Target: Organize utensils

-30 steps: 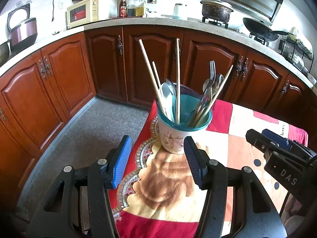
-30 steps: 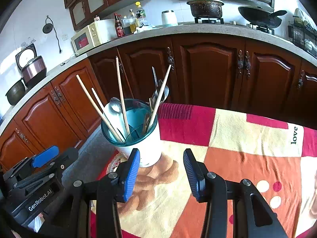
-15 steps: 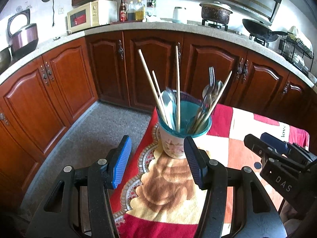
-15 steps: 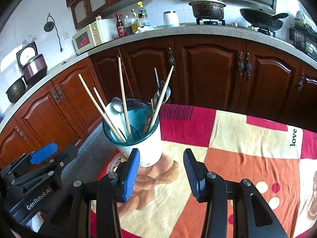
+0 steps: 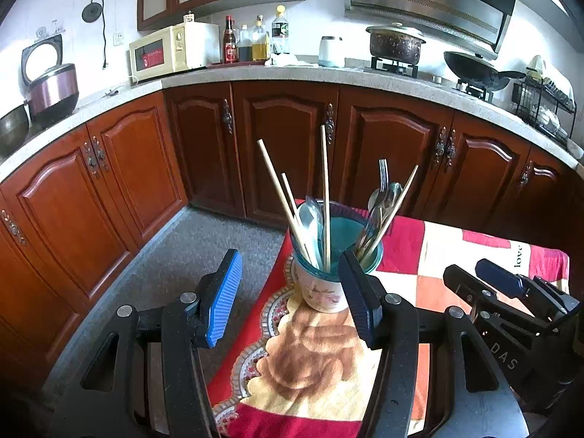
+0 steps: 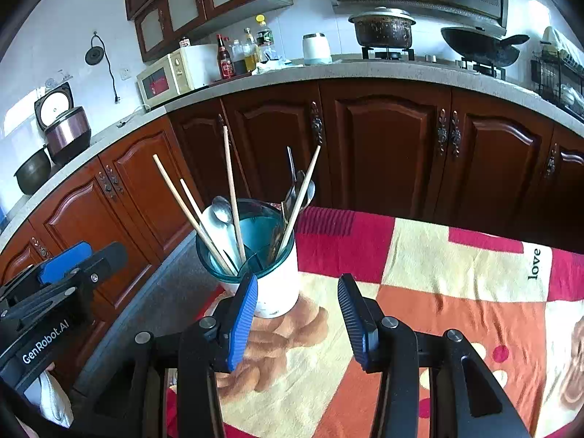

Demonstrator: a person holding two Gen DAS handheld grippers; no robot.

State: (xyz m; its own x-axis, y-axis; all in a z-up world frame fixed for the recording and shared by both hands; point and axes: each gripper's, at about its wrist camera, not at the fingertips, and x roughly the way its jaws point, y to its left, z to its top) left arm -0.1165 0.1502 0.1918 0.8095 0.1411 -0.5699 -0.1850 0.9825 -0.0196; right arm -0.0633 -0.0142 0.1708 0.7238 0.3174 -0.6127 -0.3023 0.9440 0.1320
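A white utensil holder with a teal rim (image 5: 323,290) (image 6: 277,284) stands near the table's left corner on a patterned cloth. Several wooden chopsticks (image 5: 324,197) (image 6: 230,189), spoons (image 5: 312,215) (image 6: 222,211) and a fork (image 5: 382,177) stick out of it. My left gripper (image 5: 292,303) hovers open just in front of the holder with nothing between its fingers. My right gripper (image 6: 295,315) is open too, over the cloth to the holder's right, holding nothing. Each gripper shows at the edge of the other's view.
The red, cream and orange cloth (image 6: 419,292) covers the table; its left edge drops to a grey floor (image 5: 189,255). Dark wooden cabinets (image 5: 284,146) run behind, under a counter with a microwave (image 5: 168,53), bottles, a pot and a wok.
The left wrist view has risen and tilted, so the holder sits lower and smaller in its frame. The right gripper has barely moved. Both jaws keep the same gap.
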